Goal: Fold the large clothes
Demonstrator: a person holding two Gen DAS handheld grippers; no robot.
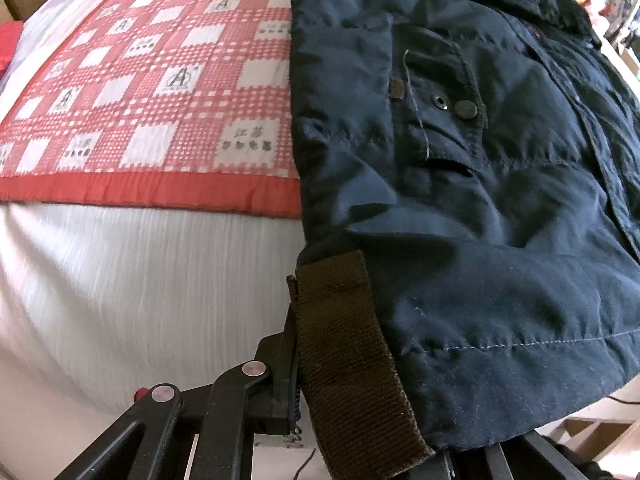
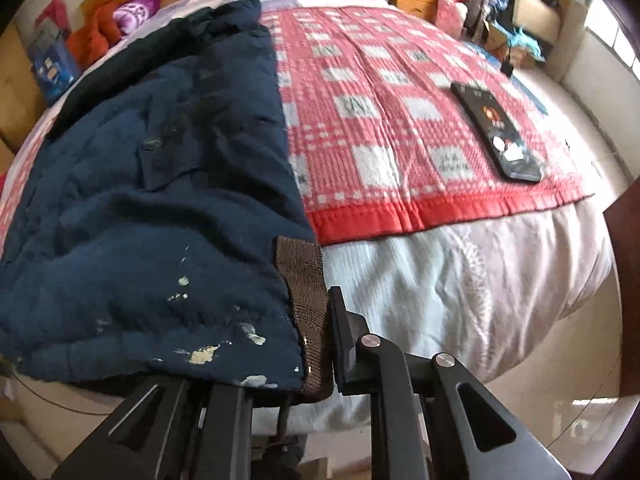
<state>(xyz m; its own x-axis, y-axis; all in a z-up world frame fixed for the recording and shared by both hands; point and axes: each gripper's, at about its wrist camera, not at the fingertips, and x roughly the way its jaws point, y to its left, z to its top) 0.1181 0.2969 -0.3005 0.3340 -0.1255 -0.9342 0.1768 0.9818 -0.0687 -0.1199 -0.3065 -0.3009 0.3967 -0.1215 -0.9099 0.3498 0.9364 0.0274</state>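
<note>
Brown ribbed cuff (image 1: 352,364) fills the bottom of the left wrist view, pinched in the left gripper (image 1: 316,364), whose one visible finger (image 1: 286,376) presses against the cuff's left side while the other finger is hidden under the cloth; from there the navy jacket (image 1: 480,200) spreads forward and to the right, its snap-buttoned pocket flap (image 1: 440,92) facing up, and it lies across the near edge of the bed (image 1: 140,280) and over the red checked blanket (image 1: 160,80). Right gripper (image 2: 324,344) likewise clamps a second brown cuff (image 2: 306,300) at the jacket's (image 2: 160,200) paint-flecked hem, near the bed's (image 2: 440,288) near edge; here the jacket stretches forward and left of the fingers; a dark phone (image 2: 496,132) lies well apart on the blanket (image 2: 380,120), toward its right-hand near corner.
</note>
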